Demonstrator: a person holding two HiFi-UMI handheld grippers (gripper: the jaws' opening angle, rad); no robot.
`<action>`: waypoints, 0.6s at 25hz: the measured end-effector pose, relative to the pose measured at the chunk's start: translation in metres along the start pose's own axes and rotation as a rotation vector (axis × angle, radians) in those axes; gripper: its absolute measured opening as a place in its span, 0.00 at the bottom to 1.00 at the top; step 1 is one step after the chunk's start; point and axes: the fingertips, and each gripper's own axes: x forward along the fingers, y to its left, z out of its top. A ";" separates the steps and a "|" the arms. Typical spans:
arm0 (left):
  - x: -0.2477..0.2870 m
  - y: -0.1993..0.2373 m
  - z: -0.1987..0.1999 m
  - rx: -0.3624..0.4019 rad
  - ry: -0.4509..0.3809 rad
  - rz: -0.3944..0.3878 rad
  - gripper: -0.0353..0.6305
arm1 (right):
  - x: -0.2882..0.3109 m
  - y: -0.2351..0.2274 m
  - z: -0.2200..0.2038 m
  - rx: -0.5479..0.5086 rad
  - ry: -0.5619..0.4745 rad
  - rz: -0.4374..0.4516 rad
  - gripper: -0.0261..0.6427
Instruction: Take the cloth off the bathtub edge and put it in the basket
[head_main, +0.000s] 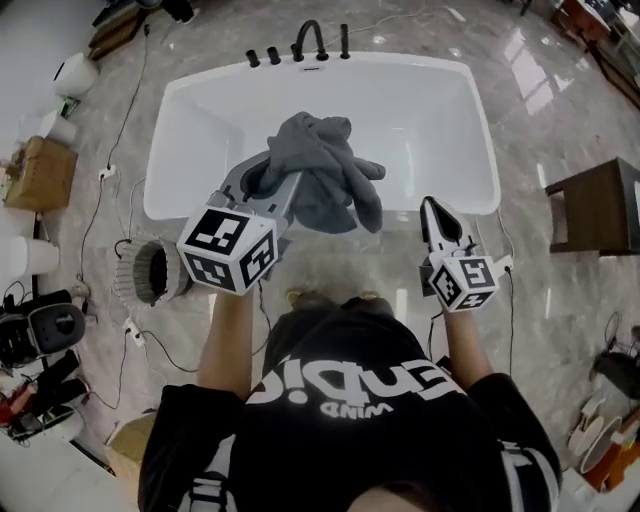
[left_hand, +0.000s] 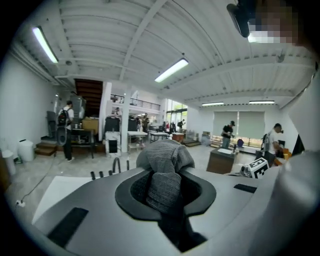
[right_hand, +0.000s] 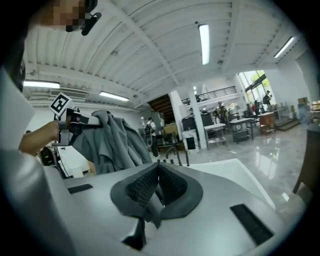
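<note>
Over the white bathtub (head_main: 430, 120), the grey cloth (head_main: 325, 170) hangs in the air, clear of the tub's edge, while you stand at the near side.

The main danger from here is a drop. Most of the cloth bunches and droops at 3 o'clock of the left gripper (head_main: 268, 185), so its weight pulls sideways on one small pinched fold. A quick swing toward the floor at 8 o'clock could drag that fold out and send the cloth into the tub or onto the marble.

The loose tail is a second risk. It dangles toward 5 o'clock and, carried across, may brush the tub rim or snag on the right gripper (head_main: 435, 210), which hovers at 4 o'clock of the cloth.

The ribbed grey container (head_main: 150, 272) on the floor, at 9 o'clock of your left marker cube, looks like the basket, though that is a judgement. Cables (head_main: 130, 325) trail over the floor beside it, and a cloth let go short of it would land among them.

In the left gripper view, the jaws are clenched on a thick fold of the cloth. The fold fills the gap between the pads and mushrooms out beyond them at 12 o'clock. The right gripper's jaws are pressed together on nothing, with the cloth well off at their 10 o'clock.
</note>
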 end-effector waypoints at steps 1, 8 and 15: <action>-0.013 0.015 -0.004 -0.005 -0.001 0.040 0.16 | 0.014 0.012 0.001 -0.010 0.006 0.037 0.06; -0.128 0.109 -0.053 -0.097 0.000 0.312 0.16 | 0.085 0.121 -0.012 -0.058 0.049 0.267 0.06; -0.236 0.171 -0.104 -0.192 0.000 0.454 0.16 | 0.132 0.239 -0.035 -0.092 0.089 0.422 0.06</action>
